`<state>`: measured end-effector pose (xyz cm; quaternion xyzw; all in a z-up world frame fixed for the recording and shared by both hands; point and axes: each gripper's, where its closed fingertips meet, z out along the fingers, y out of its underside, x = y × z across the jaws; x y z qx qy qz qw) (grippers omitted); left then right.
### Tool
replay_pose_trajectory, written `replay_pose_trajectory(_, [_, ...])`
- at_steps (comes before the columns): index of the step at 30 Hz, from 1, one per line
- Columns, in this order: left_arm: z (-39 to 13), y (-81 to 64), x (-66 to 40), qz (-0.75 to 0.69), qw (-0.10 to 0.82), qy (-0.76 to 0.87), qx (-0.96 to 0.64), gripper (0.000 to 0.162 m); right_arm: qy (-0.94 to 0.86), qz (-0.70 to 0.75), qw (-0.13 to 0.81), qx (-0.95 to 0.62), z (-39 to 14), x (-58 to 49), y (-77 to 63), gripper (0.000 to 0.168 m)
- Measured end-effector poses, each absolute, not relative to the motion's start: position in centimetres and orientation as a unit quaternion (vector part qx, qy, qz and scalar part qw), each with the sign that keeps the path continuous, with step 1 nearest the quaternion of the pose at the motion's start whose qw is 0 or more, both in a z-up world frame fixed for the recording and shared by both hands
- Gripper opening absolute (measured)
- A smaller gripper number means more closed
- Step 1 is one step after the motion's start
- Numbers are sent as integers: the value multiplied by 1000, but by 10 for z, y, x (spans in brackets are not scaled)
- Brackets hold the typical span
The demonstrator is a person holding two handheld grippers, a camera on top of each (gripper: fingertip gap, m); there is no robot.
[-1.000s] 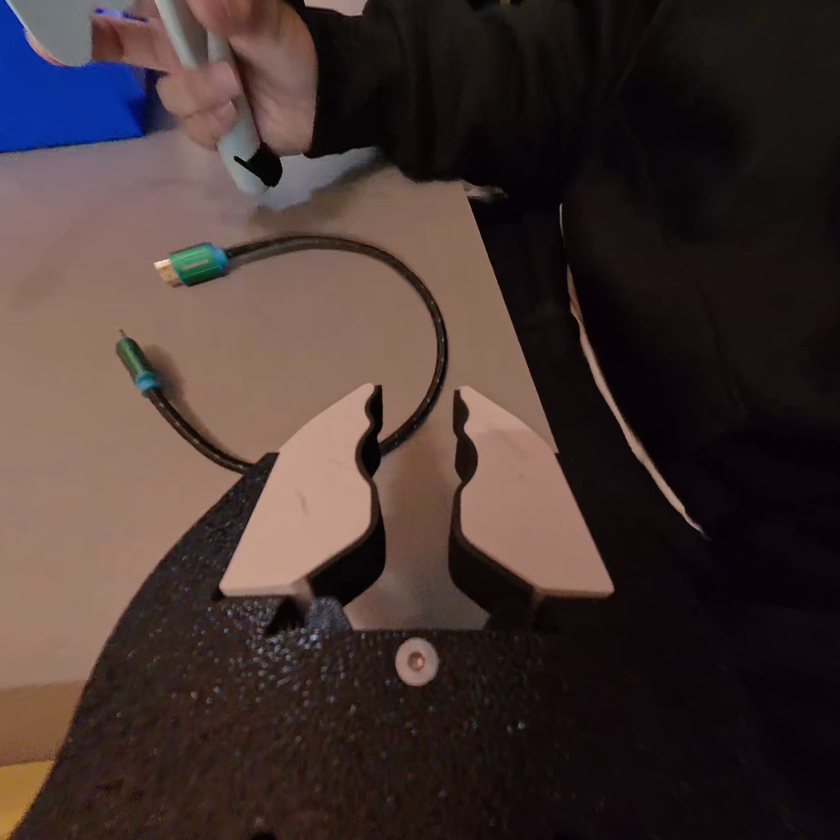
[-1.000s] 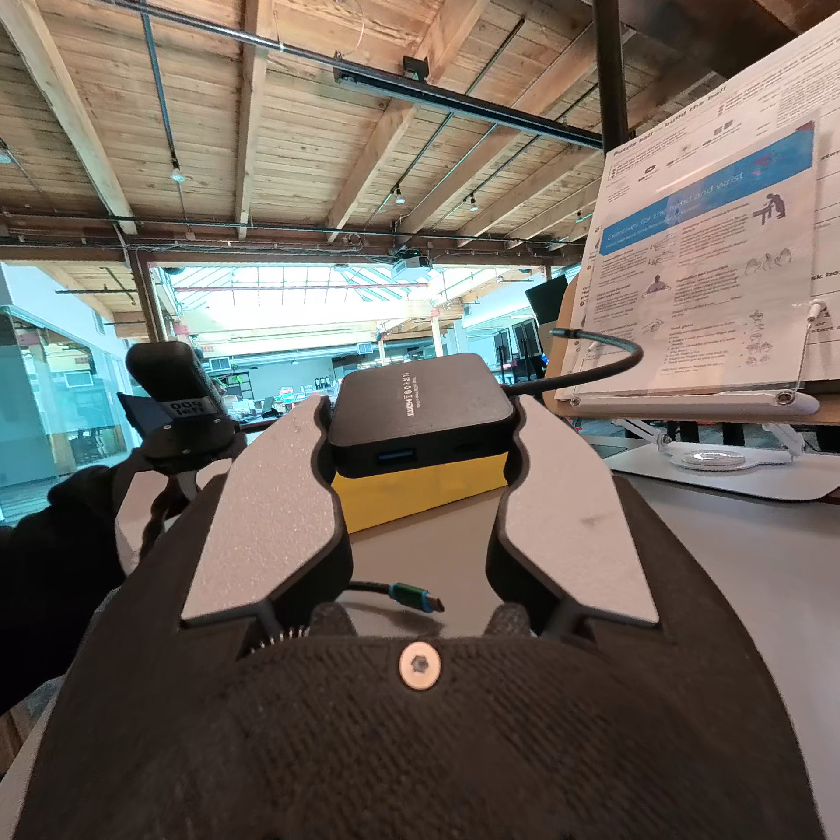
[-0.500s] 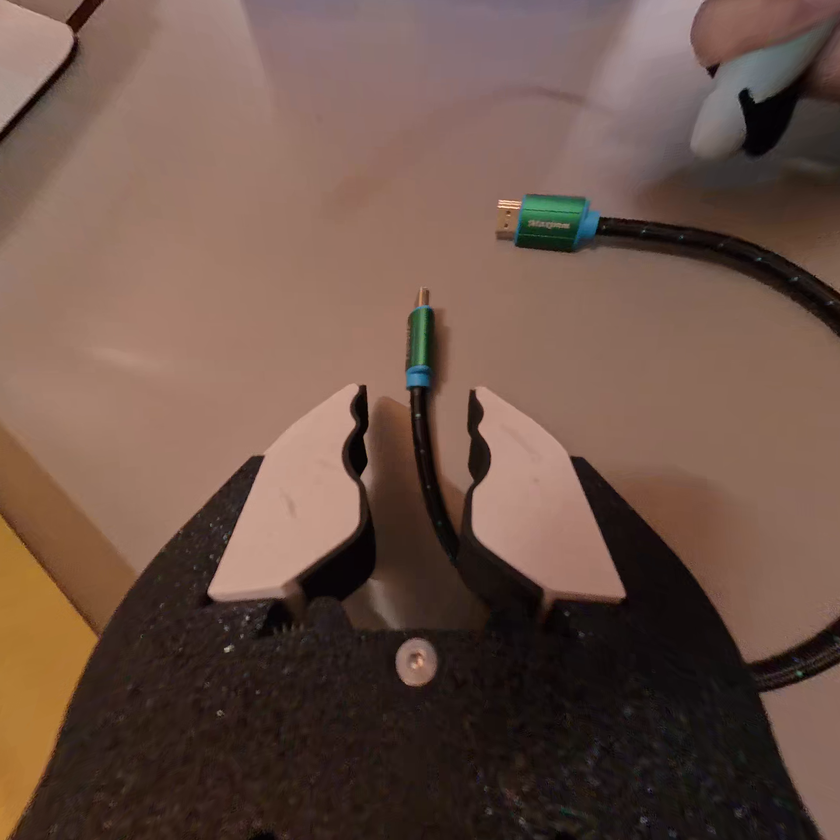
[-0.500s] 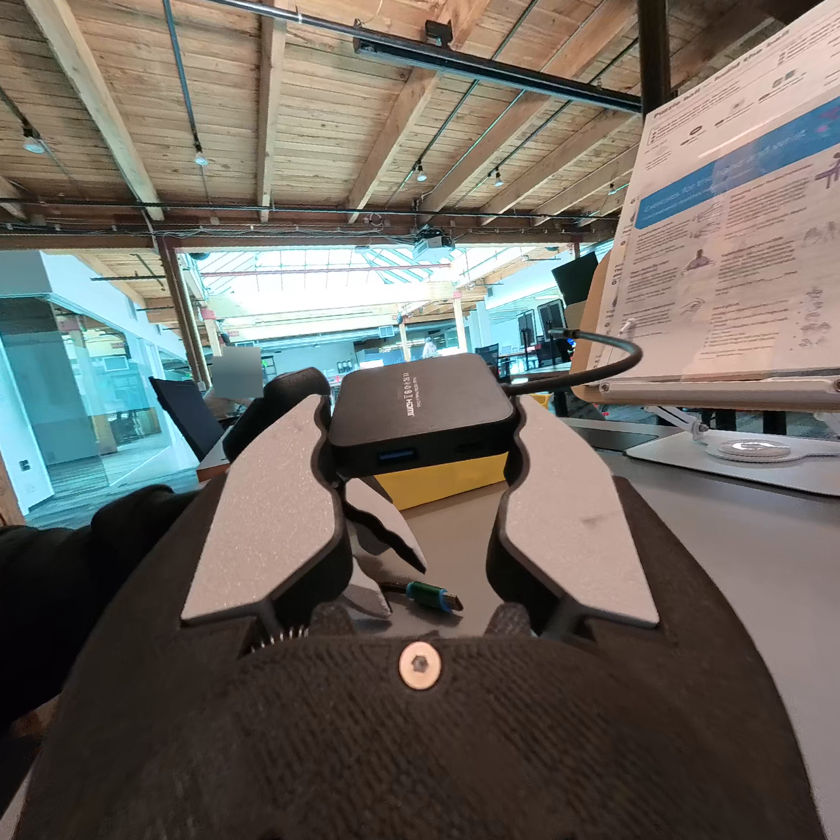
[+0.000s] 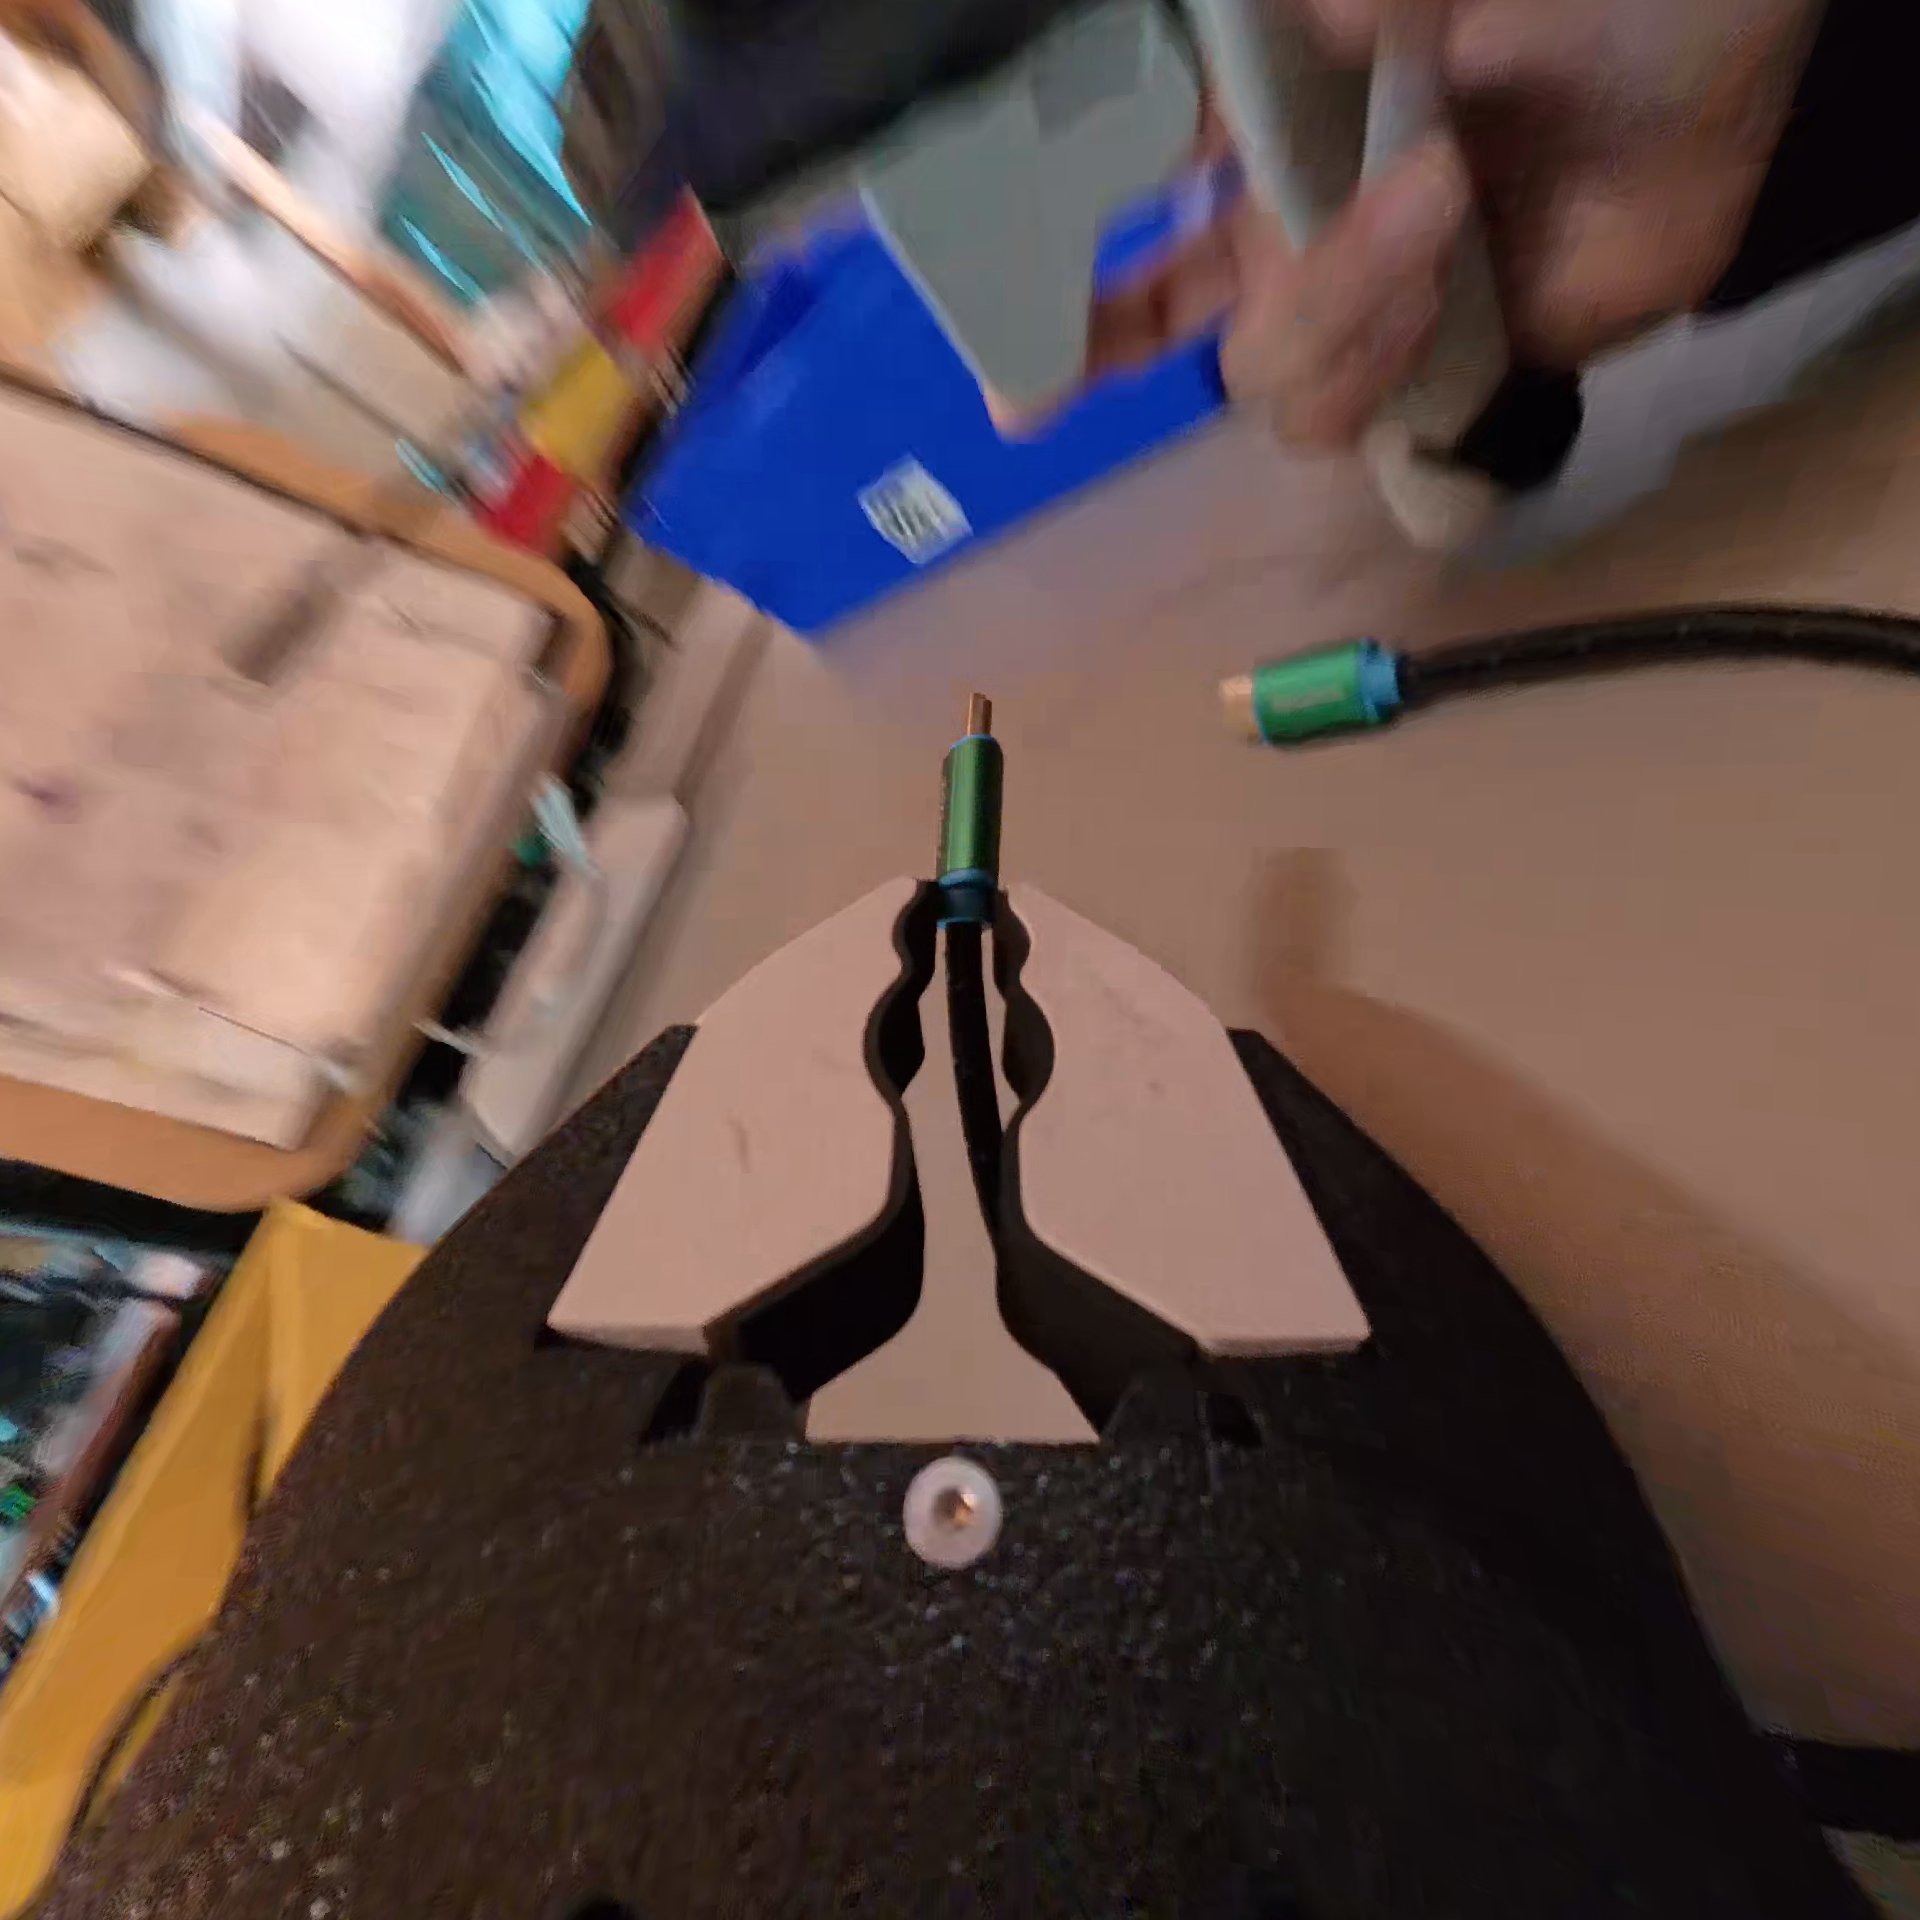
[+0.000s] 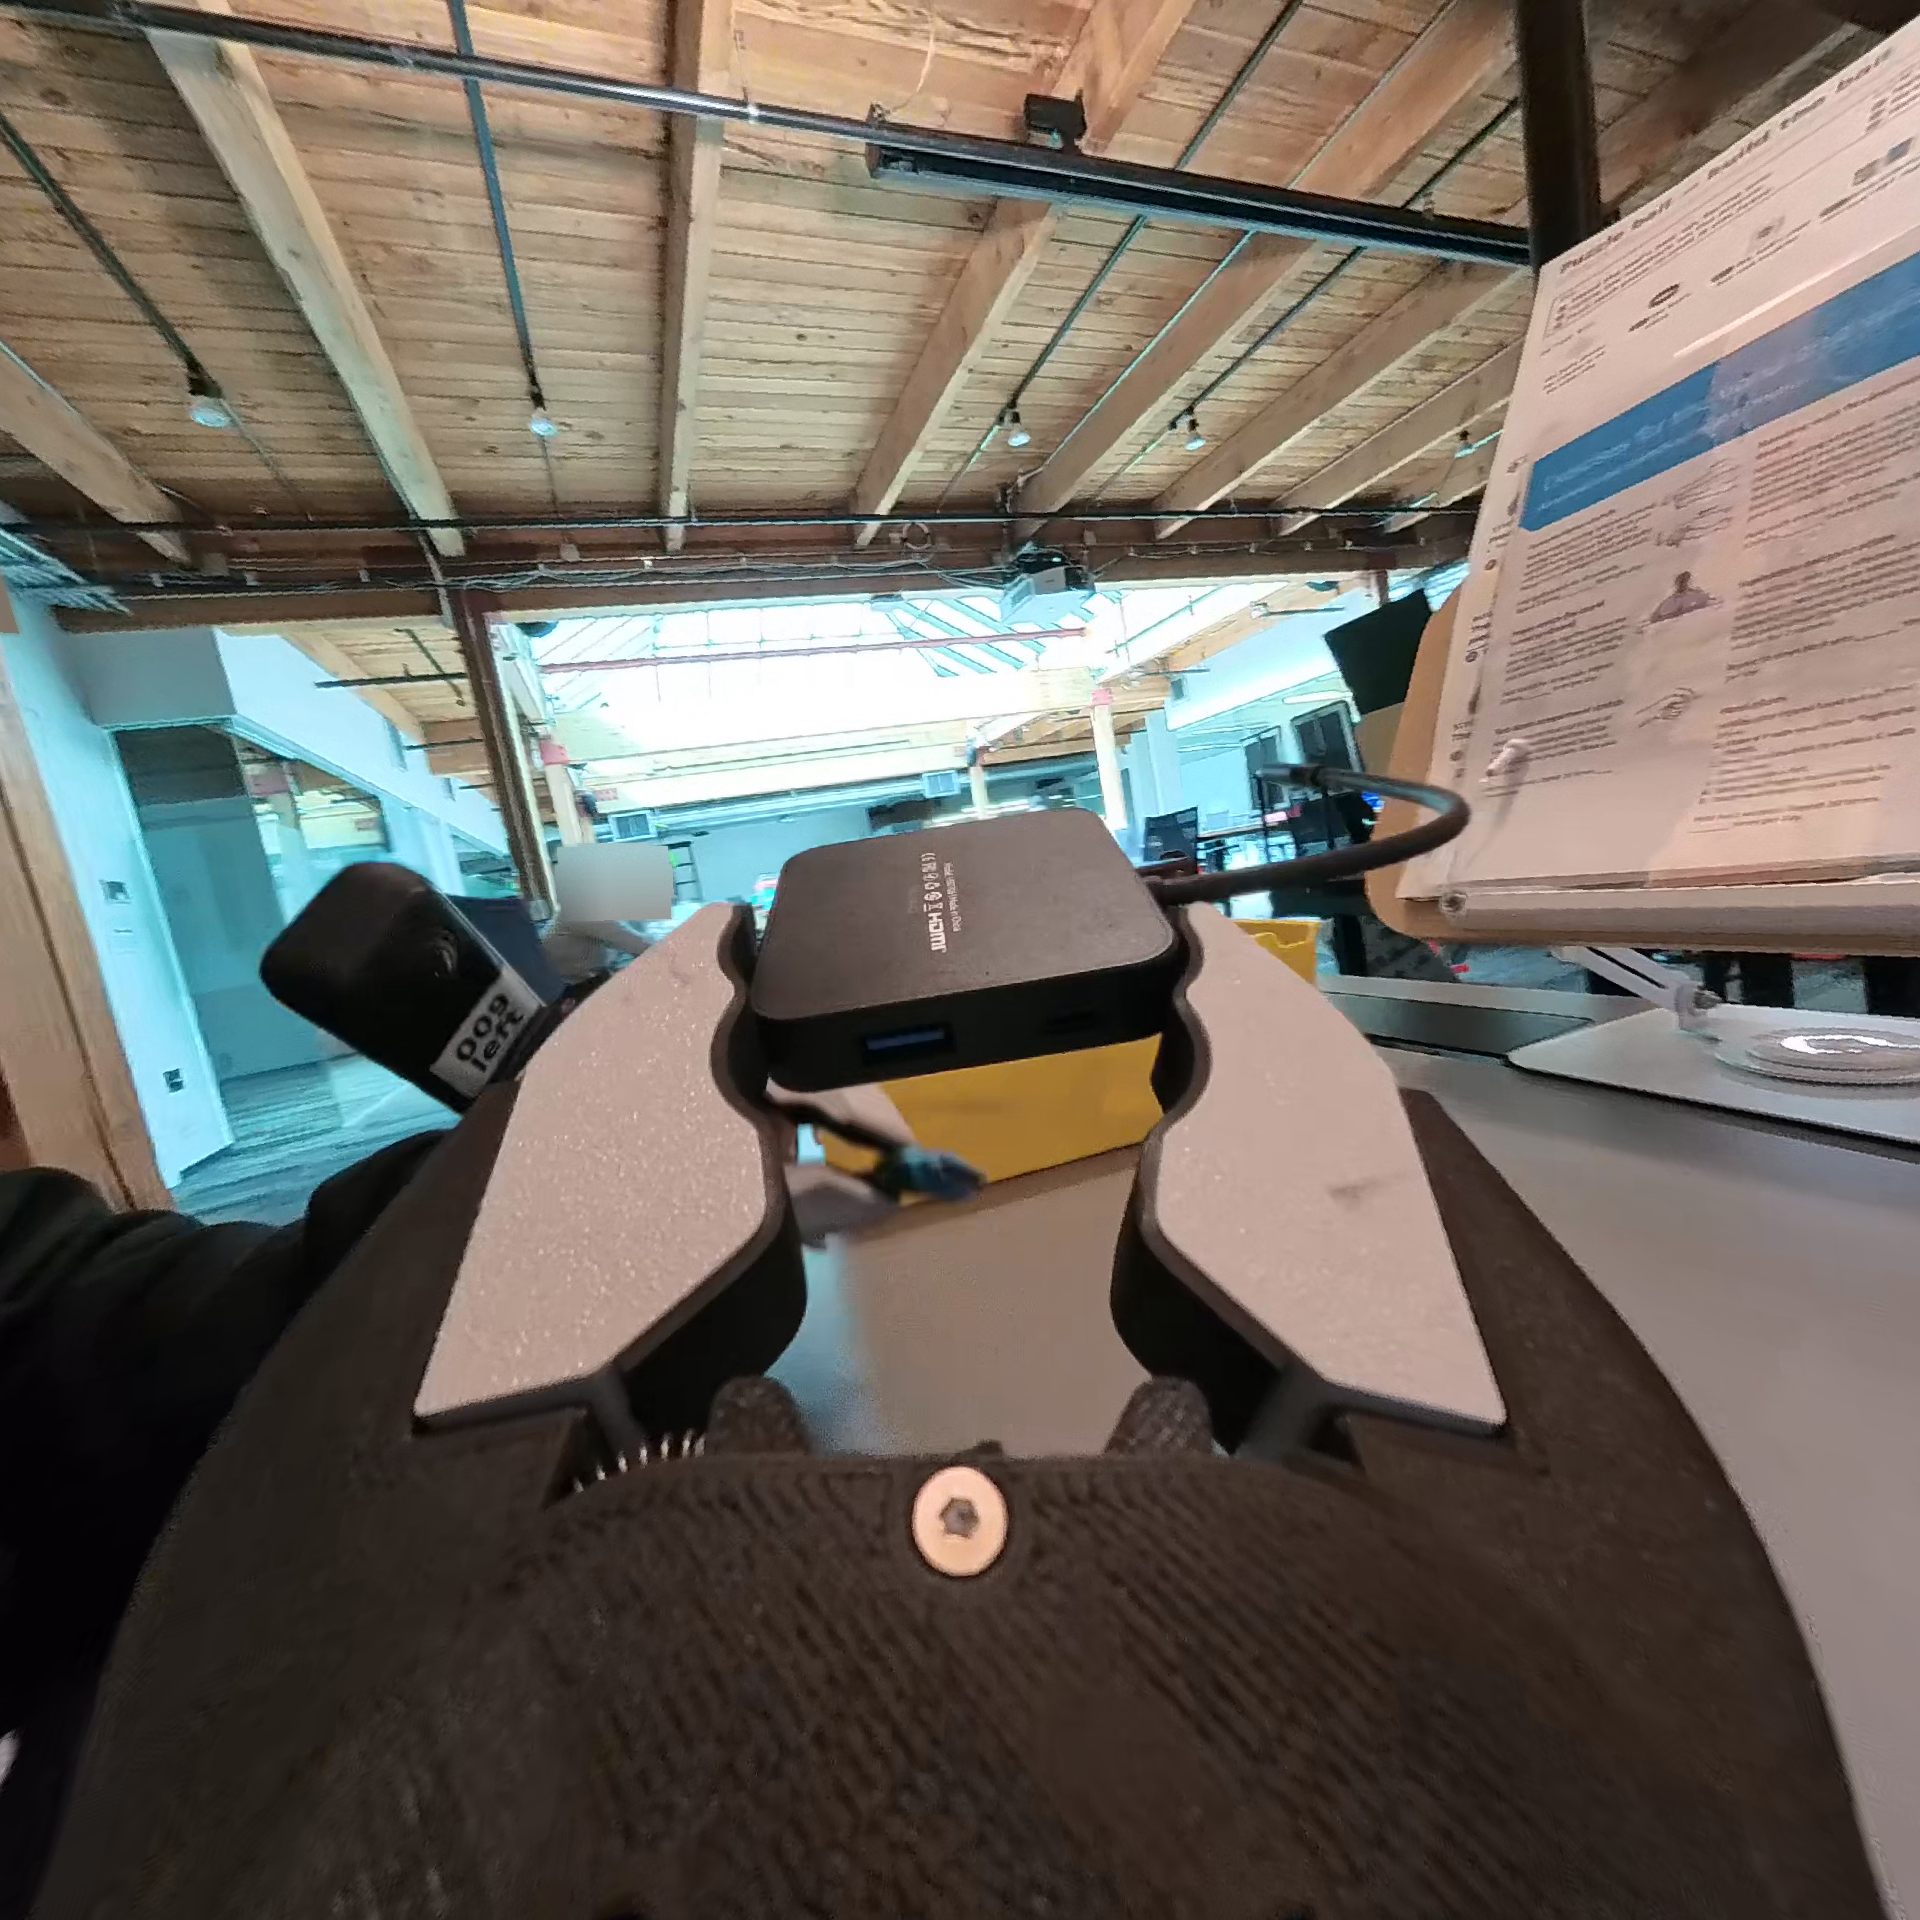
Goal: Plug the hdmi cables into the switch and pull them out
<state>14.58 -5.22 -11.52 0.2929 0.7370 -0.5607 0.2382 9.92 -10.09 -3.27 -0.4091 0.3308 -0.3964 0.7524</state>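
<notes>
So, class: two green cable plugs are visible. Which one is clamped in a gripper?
The slim plug, projecting from the left gripper; the wider plug lies free on the table.

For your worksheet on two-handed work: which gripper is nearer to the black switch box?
Right. The right gripper is shut on the switch box, one finger on each side. The left gripper, off the box, clamps the thin green-plugged cable.

My left wrist view smears the blue box (image 5: pixel 883 436) and the shelves at far left. The black braided cable (image 5: pixel 1662 639) runs off the right edge. In the right view, the flat black switch (image 6: pixel 961 935) hides its rear ports.
</notes>
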Motion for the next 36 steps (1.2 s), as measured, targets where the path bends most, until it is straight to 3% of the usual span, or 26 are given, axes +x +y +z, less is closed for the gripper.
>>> replay_pose_trajectory(10, [-48,-25,144,-664,266,635,291,10,296,-329,770,-459,-36,98,-72,75])
replay_pose_trajectory(19, [-36,-15,130,-524,420,620,405,9,265,-290,785,-479,-36,91,-56,75])
replay_pose_trajectory(25, [-38,-15,132,-505,432,629,404,9,279,-317,774,-471,-37,95,-64,75])
replay_pose_trajectory(29, [-34,-16,161,-557,353,707,256,9,305,-360,766,-437,-33,98,-84,75])
replay_pose_trajectory(32, [-30,-14,182,-634,196,741,99,10,313,-371,771,-412,-30,96,-94,74])
replay_pose_trajectory(36, [-40,-2,222,-678,54,731,-59,10,313,-371,784,-388,-25,93,-101,74])
